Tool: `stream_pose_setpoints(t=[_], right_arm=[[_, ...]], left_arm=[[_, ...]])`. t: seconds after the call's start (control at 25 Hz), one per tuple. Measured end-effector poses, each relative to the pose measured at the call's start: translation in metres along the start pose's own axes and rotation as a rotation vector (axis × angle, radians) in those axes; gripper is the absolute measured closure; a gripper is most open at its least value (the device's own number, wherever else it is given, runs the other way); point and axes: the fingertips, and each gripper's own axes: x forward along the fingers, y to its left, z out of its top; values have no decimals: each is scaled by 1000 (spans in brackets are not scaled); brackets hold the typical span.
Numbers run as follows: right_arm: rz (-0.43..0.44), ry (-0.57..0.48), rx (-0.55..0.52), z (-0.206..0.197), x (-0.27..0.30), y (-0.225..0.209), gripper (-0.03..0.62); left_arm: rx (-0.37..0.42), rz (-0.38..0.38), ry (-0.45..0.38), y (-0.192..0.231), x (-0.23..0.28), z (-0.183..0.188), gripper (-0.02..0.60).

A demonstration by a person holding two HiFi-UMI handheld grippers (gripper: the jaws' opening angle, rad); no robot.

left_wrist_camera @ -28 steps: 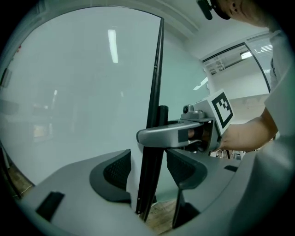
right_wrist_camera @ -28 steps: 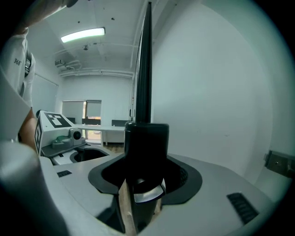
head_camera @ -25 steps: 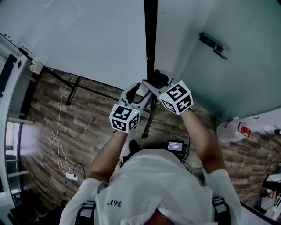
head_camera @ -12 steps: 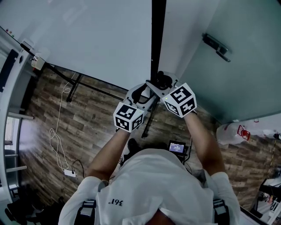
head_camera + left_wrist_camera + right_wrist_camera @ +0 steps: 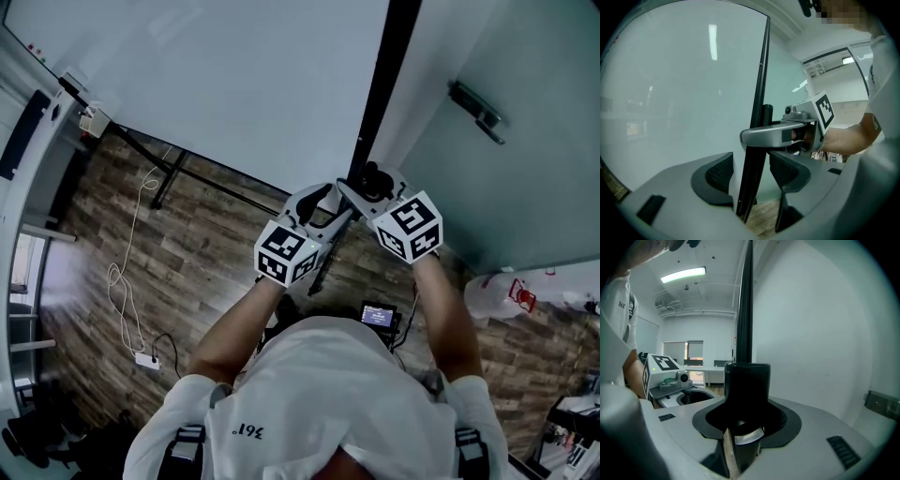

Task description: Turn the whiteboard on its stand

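The whiteboard [image 5: 234, 84] fills the upper left of the head view, and its black frame edge [image 5: 380, 94] runs down to my two grippers. My left gripper [image 5: 323, 202] straddles that frame edge [image 5: 757, 140]. The right-hand pad touches it and a thin light gap shows beside the left pad. My left gripper [image 5: 750, 173] holds nothing else. My right gripper [image 5: 370, 183] is shut on the black round knob [image 5: 746, 385] at the frame's side, with the frame [image 5: 744, 301] rising above it. In the right gripper view, my right gripper [image 5: 746, 427] has both pads against the knob.
A glass wall with a door handle [image 5: 478, 105] stands to the right. The stand's black legs [image 5: 159, 183] cross the wood floor. A white cable [image 5: 127, 291] and power strip [image 5: 150, 358] lie at the left. A small lit screen [image 5: 378, 314] and a white container [image 5: 502, 281] sit below.
In the head view the board's black edge has gone from upright to slanting and has shifted right. Both grippers moved right and slightly down with it. Neither grip looks changed.
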Motion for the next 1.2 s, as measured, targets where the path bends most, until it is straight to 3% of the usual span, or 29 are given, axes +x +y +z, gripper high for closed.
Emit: stream_pose_setpoints(t=[0.6,1.2], right_arm=[[-5,-2,0,-8,-33,10,410],[-32,19,2,-25,-90,26,410]], left_arm=[[6,-49,5,-22,-1,-4,347],[13,-161,11,-83,-6,-12,347]])
